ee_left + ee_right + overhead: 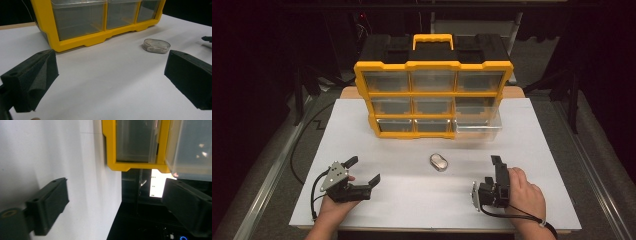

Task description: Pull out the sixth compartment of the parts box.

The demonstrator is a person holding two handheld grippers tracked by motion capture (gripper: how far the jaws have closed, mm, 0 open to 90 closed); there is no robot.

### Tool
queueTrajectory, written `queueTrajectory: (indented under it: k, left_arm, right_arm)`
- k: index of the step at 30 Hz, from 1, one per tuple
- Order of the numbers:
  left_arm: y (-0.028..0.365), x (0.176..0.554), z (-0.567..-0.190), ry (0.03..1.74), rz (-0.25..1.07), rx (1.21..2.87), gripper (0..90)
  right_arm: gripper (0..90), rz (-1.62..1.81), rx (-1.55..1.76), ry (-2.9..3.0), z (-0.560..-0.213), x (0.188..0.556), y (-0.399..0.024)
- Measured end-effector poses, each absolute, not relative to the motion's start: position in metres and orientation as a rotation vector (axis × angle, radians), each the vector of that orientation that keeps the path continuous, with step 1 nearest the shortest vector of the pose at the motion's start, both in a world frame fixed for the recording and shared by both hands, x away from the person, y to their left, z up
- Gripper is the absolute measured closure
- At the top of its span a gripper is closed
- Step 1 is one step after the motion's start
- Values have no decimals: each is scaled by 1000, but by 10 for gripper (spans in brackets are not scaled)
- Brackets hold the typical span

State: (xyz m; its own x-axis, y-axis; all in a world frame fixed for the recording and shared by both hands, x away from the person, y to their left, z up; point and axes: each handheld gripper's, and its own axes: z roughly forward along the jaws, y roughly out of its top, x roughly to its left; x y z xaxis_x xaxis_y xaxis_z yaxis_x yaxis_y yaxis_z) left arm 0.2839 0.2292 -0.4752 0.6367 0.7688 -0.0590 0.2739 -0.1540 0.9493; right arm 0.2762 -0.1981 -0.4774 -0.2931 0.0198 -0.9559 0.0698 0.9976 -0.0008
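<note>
The left gripper (pixel 363 170) is resting on the white table (pixel 532 125), jaws spread wide and empty – the small silver case (pixel 439 162) is lying at its 2 o'clock, well apart. The right gripper (pixel 497 172) is standing open and empty, 3 o'clock of the case – the yellow drawer organizer (pixel 432 95) is standing at the case's 12 o'clock

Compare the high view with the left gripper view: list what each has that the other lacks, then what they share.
High view alone: the organizer's yellow handle, the pulled-out clear drawer at bottom right, both of the person's hands, and the right hand-held gripper, jaws open. Left gripper view alone: a close look along the left hand-held gripper, black jaws wide apart with nothing between. Shared: the yellow organizer, the small silvery oval object and the white tabletop.
</note>
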Motion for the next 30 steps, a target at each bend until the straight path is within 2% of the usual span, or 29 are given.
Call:
queueTrajectory:
  k: [1, 10, 30]
  left_arm:
    - [229, 284, -475, 859, 540, 1714, 2]
    - [230, 284, -475, 863, 546, 1703, 2]
    - [235, 287, -469, 896, 539, 1707, 20]
  right_arm:
    - [0, -48, 51, 1846, -477, 276, -197]
    - [0, -19, 16, 1799, -474, 272, -190]
    - [0, 79, 202, 1916, -475, 282, -200]
